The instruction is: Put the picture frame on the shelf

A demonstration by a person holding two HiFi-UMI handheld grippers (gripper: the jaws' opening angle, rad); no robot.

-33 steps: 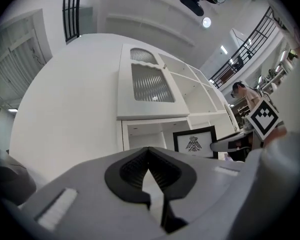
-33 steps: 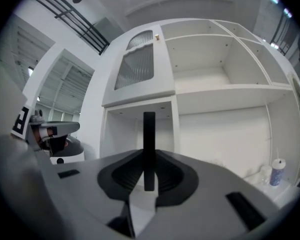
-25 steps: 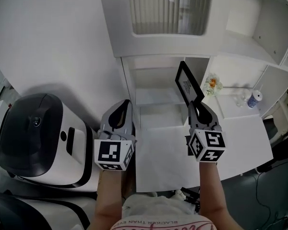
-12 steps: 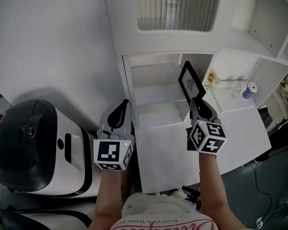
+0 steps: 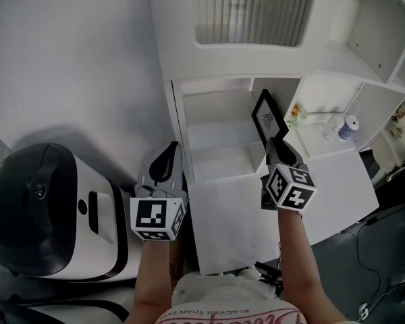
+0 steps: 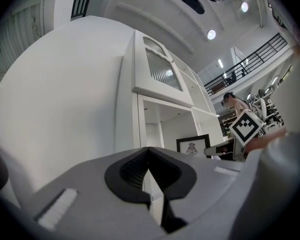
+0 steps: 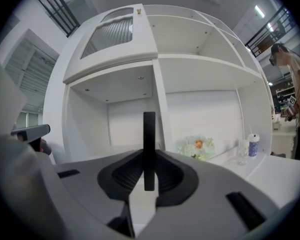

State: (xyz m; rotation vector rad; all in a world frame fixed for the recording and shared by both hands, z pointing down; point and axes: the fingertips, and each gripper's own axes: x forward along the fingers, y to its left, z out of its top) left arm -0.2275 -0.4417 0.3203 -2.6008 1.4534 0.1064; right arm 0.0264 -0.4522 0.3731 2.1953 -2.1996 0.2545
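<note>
A black picture frame (image 5: 266, 117) with a white print stands upright in my right gripper (image 5: 278, 147), which is shut on its lower edge. It is held in front of the white shelf unit (image 5: 216, 123), at the right side of the open left compartment. In the right gripper view the picture frame (image 7: 149, 146) shows edge-on between the jaws. My left gripper (image 5: 163, 171) hangs to the left of the shelf, shut with nothing in it. In the left gripper view the picture frame (image 6: 193, 145) and the right gripper (image 6: 225, 149) show past the left gripper (image 6: 149, 176).
A small flower bunch (image 5: 295, 111), a clear glass (image 5: 327, 132) and a blue-and-white cup (image 5: 347, 127) stand in the compartment to the right. A white-and-black machine (image 5: 47, 208) sits at the lower left. A white board (image 5: 250, 221) lies below the shelf. A person (image 7: 292, 91) stands far right.
My right gripper has carried the frame a little forward and lower, closer to the shelf's left compartment. The view has shifted slightly. The left gripper has stayed put.
</note>
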